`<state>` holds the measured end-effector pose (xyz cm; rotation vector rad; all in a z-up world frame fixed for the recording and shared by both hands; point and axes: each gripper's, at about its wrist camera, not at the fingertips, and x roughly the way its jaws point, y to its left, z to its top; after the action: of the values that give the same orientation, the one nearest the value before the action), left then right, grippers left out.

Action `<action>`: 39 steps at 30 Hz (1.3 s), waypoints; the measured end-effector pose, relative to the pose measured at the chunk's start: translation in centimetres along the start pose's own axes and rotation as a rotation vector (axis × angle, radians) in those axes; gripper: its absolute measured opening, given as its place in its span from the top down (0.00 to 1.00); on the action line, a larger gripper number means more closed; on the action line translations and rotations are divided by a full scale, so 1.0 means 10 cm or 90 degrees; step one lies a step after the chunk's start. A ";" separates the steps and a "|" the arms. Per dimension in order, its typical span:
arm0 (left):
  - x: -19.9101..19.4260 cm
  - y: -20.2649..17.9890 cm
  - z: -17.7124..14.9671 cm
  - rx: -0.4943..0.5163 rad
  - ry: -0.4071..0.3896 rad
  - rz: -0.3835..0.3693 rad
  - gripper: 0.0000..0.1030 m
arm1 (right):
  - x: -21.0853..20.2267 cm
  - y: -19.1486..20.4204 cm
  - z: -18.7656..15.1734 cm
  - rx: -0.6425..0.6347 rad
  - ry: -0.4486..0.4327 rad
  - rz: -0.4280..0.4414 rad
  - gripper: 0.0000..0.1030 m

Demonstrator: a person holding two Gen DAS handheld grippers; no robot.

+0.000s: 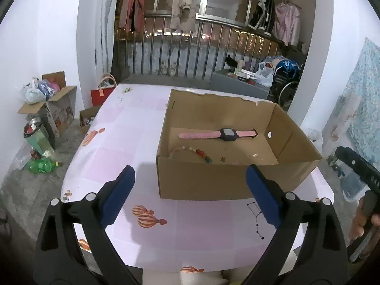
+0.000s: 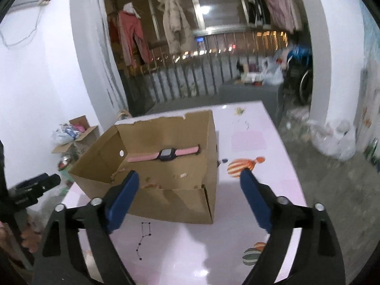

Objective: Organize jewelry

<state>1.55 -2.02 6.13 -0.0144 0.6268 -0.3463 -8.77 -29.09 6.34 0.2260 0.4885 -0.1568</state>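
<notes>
The pink-strapped watch lay flat on the floor of the open cardboard box, stretched along its far wall, and nearer the front wall a beaded bracelet curved across the bottom with a small dark charm and a pale ring-like piece close by; the smallest bits were too tiny to name surely. The box stood on the pink patterned table, whose visible surface carried no loose jewelry, so the gathering seemed largely done; whether any sorting inside the box was still wanted could not be judged. The left gripper hovered before the box's near wall with its blue pads spread wide and nothing between them. The right gripper was likewise wide apart and empty, its left pad overlapping the box's front edge in its own view without clearly touching it. At the edge of the left view a person's hand showed on the other tool's handle. Bags and bottles littered the floor beyond
</notes>
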 end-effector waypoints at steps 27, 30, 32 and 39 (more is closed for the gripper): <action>-0.06 -0.21 -0.04 0.022 -0.008 0.119 0.09 | -0.19 0.50 0.00 -0.089 -0.019 -0.092 0.06; -0.06 -0.29 -0.05 0.056 -0.013 0.126 0.09 | -0.21 0.51 0.03 -0.093 -0.030 -0.103 0.06; -0.07 -0.32 -0.06 0.065 -0.017 0.123 0.09 | -0.24 0.51 0.05 -0.091 -0.048 -0.109 0.06; -0.05 -0.37 -0.07 0.058 -0.002 0.114 0.09 | -0.19 0.50 -0.03 -0.059 -0.031 -0.131 0.06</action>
<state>-0.43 -5.24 6.26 0.1279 0.6043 -0.2018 -9.56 -24.00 7.91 0.0807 0.4683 -0.3397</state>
